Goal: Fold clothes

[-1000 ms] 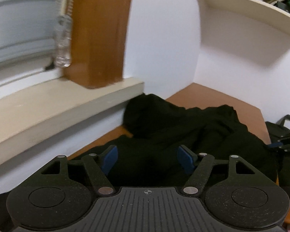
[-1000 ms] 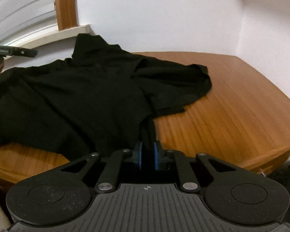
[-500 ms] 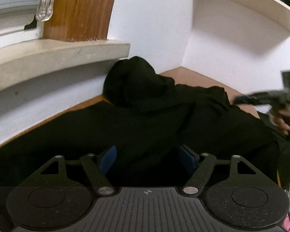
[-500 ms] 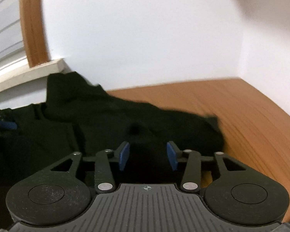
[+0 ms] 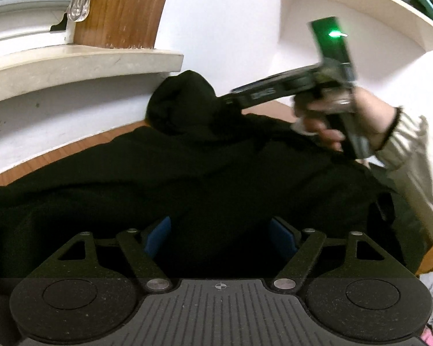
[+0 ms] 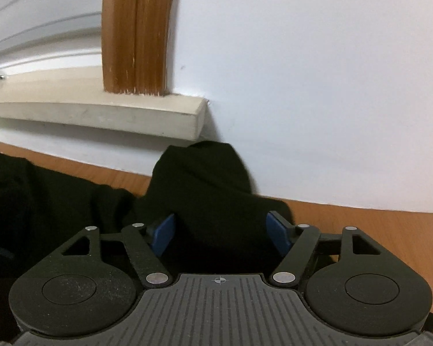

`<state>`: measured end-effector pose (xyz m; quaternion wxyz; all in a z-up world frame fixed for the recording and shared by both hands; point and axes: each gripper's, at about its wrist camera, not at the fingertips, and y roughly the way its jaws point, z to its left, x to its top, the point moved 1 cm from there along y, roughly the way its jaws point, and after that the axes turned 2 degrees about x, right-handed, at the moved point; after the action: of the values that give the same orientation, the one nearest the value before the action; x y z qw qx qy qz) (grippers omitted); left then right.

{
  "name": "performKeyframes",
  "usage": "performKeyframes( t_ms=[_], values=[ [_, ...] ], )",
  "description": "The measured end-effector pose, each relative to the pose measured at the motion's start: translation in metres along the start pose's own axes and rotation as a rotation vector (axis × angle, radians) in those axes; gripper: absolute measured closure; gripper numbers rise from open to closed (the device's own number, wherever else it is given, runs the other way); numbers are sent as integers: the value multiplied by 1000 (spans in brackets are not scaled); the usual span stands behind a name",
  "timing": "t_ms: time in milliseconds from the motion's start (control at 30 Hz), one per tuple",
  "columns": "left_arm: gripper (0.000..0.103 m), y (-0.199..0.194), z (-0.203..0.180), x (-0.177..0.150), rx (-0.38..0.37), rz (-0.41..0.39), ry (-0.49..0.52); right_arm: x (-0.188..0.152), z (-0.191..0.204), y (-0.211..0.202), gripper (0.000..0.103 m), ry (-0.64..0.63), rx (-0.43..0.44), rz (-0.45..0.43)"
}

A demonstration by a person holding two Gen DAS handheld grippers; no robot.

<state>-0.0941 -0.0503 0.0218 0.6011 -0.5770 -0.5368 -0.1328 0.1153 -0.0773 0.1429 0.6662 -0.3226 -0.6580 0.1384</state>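
Since a second ago the right gripper [image 6: 220,232] has let go of the black cloth garment [image 5: 216,178] and swung toward the wall edge of the wooden table [image 6: 375,225]; its jaws are opening over the garment's hump, pads clear. Left gripper [image 5: 220,238], jaws opening too, hovers empty above the cloth. No writing is legible.

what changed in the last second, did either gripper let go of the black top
The right gripper let go of the fold of the black garment it had pinched, its jaws opening, and swung over to the bunched part by the window sill. The left gripper dropped closer to the cloth, open and empty. The garment stays spread on the table.
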Motion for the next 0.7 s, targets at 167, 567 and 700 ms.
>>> performKeyframes(
  t_ms=[167, 567, 700],
  values=[
    [24, -5, 3, 0, -5, -20, -21, 1, 2, 20, 50, 28, -9, 20],
    [24, -23, 4, 0, 16, -112, -35, -28, 14, -110, 97, -3, 139, -178],
    [24, -31, 6, 2, 26, -144, -44, -69, 39, -116, 97, -127, 169, -9]
  ],
)
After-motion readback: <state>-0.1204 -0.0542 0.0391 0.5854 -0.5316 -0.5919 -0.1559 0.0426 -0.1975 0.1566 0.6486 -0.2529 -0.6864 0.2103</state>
